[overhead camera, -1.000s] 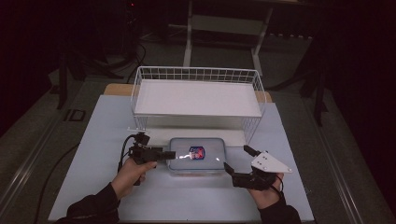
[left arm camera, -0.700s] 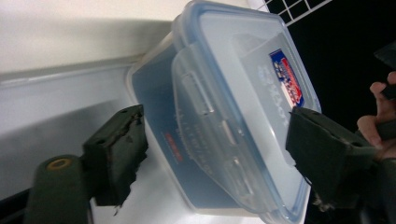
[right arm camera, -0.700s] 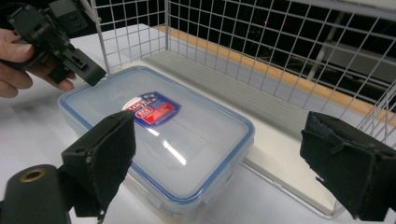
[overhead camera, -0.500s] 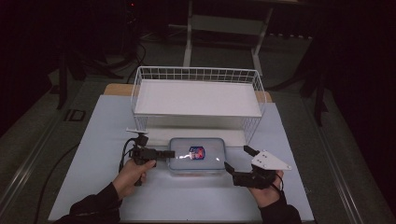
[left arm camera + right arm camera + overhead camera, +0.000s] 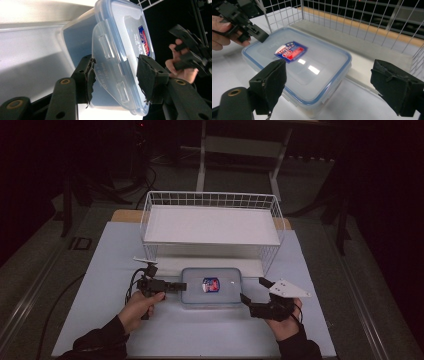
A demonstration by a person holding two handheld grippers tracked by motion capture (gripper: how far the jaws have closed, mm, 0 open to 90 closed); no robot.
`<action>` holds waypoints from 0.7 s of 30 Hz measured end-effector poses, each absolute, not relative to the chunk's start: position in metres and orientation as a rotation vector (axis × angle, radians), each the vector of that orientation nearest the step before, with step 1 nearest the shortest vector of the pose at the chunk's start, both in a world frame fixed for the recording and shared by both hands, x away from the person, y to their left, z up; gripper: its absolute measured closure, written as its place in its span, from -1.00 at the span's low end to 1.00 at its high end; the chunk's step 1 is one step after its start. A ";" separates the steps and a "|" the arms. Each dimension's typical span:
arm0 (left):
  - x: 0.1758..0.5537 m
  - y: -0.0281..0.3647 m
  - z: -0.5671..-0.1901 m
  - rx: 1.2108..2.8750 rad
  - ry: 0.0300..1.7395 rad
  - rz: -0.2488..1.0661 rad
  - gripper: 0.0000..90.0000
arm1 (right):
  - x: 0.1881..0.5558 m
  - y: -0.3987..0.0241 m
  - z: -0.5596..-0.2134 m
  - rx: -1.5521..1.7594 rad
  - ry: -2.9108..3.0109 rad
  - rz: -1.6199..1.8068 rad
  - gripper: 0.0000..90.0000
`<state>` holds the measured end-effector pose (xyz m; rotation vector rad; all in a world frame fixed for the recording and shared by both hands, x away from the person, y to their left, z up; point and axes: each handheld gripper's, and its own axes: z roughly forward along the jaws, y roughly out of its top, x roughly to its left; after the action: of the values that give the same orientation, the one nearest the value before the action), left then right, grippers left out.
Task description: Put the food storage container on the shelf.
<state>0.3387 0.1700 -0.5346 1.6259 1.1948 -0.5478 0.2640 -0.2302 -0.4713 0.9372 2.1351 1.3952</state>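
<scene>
A clear plastic container (image 5: pixel 212 287) with a blue-rimmed lid and a red-and-blue label lies flat on the white table in front of the wire basket. My left gripper (image 5: pixel 182 286) is at its left short end. In the left gripper view the jaws have just been closing, and the pads (image 5: pixel 91 80) now sit against the end latch flap (image 5: pixel 112 72) from both sides. My right gripper (image 5: pixel 251 289) hovers by the container's right front corner. Its jaws (image 5: pixel 333 83) are spread wide, and the container (image 5: pixel 312 65) lies beyond them, touched by neither pad.
A white wire basket (image 5: pixel 210 200) with a white shelf board stands right behind the container. The white table top (image 5: pixel 200 335) has free room along the front and to both sides. The surroundings are dark floor.
The left gripper's jaws have closed in on the container's left end. Both hands stay in about the same places, and the container has not shifted.
</scene>
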 end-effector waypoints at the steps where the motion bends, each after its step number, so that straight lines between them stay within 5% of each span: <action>1: 0.337 0.170 -0.534 1.630 1.185 -0.543 0.11 | 0.266 -0.231 -0.472 0.951 2.145 1.400 -0.71; 21: 0.317 0.172 -0.520 1.746 1.020 -0.454 0.27 | 0.306 -0.238 -0.499 1.271 2.431 1.540 -0.40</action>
<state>0.3172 0.1725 -0.5196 1.7459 1.0196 -0.4538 0.3056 -0.2376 -0.4994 1.2712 2.4306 1.5396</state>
